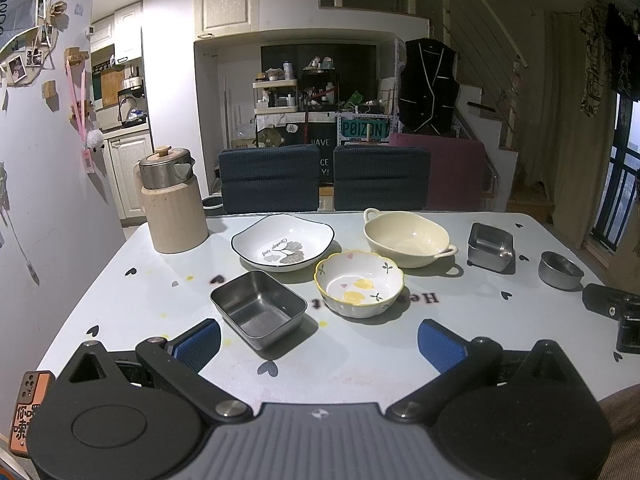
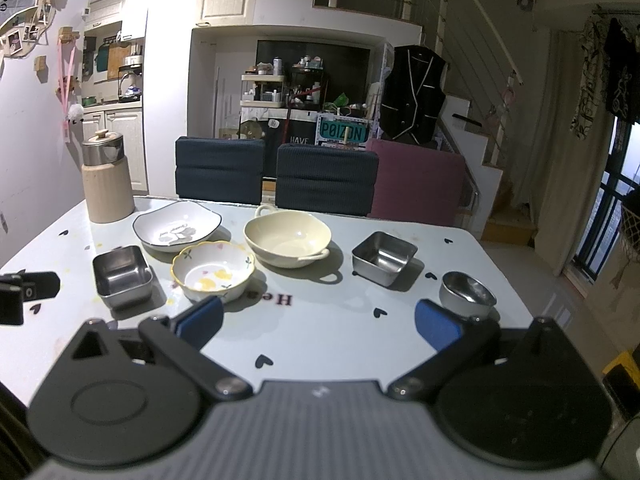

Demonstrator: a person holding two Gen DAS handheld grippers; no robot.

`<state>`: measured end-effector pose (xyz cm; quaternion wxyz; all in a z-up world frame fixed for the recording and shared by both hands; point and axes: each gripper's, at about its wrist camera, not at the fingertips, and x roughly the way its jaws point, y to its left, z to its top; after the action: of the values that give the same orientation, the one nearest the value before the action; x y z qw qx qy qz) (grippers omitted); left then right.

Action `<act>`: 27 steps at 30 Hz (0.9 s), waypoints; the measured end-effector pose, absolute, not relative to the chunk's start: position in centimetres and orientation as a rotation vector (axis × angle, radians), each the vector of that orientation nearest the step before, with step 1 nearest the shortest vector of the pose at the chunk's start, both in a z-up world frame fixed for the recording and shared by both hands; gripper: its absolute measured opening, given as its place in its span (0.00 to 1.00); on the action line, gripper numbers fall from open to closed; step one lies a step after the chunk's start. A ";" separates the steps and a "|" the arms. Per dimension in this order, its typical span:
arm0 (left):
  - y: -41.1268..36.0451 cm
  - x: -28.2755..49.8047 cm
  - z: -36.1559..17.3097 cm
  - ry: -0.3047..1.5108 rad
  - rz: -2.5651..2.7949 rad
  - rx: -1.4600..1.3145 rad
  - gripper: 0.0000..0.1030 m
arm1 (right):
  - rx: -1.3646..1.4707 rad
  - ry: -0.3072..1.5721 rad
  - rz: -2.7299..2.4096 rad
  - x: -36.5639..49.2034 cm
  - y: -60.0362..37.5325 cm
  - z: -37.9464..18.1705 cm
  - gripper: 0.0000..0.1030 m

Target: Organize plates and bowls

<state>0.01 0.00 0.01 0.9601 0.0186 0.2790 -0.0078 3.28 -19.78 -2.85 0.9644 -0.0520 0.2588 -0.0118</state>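
Both tongs wide and empty; dishes scattered, none stacked.

Left wrist view: left tongs (image 1: 319, 338) gape over the counter (image 1: 120, 300); a steel tray (image 1: 258, 309) sits at 11 o'clock, a flowered bowl (image 1: 359, 282) at 1, risking a knock. Right wrist view: right tongs (image 2: 319, 322) gape; a small steel cup (image 2: 467, 293) at 2 o'clock, near the edge, could slide off.
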 end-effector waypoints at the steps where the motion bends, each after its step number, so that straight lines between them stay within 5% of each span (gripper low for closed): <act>1: 0.0 0.0 0.0 0.566 -0.016 0.038 1.00 | -0.106 0.524 -0.024 3.2 -19.8 -2.9 1.00; 27: 0.0 0.1 0.0 0.568 -0.018 0.036 1.00 | -0.106 0.528 -0.023 3.3 -19.8 -3.1 1.00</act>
<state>0.05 0.01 -0.01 0.9598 0.0176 0.2799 -0.0087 3.27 -19.81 -3.11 0.9639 -0.0525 0.2609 -0.0114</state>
